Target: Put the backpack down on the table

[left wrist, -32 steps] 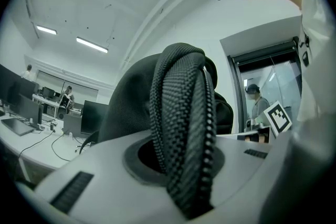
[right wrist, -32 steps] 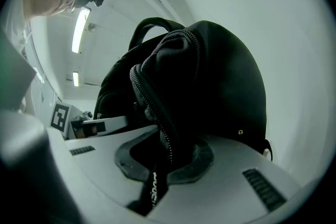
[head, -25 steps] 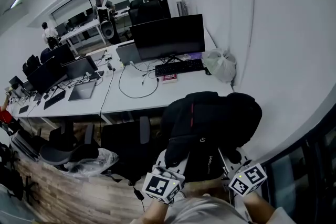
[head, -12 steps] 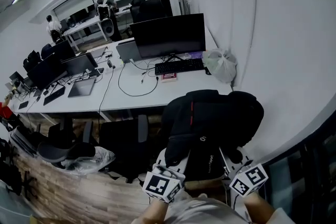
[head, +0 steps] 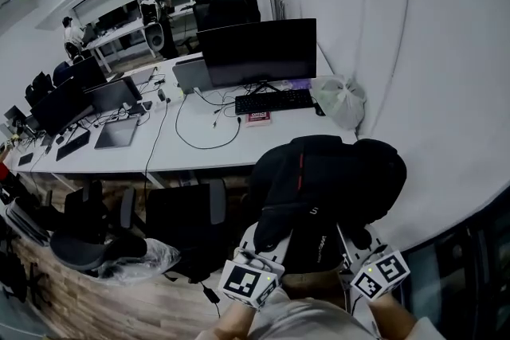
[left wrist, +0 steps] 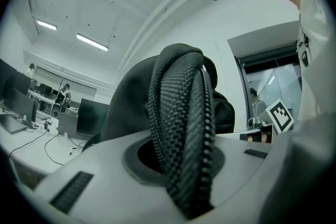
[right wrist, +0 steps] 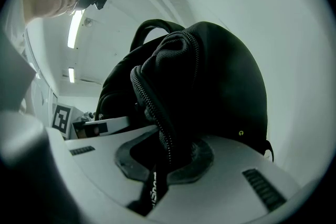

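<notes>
A black backpack (head: 323, 187) with a red stripe hangs in the air just off the white table's (head: 199, 154) near right corner. Both grippers hold it from below. My left gripper (head: 267, 241) is shut on a woven black strap (left wrist: 181, 113) of the backpack, which runs up between its jaws. My right gripper (head: 351, 239) is shut on a fold of backpack fabric with a zipper (right wrist: 157, 113). The backpack body (right wrist: 220, 86) fills the right gripper view. The backpack's underside is hidden.
On the table stand a large monitor (head: 255, 52), a keyboard (head: 273, 100), a red box (head: 257, 118), loose cables and a white plastic bag (head: 339, 99). Black office chairs (head: 187, 215) stand before the table. A white wall (head: 446, 91) runs on the right. People work far back.
Both grippers and the backpack have shifted slightly forward and to the right, towards the table's corner. Both grips look unchanged.
</notes>
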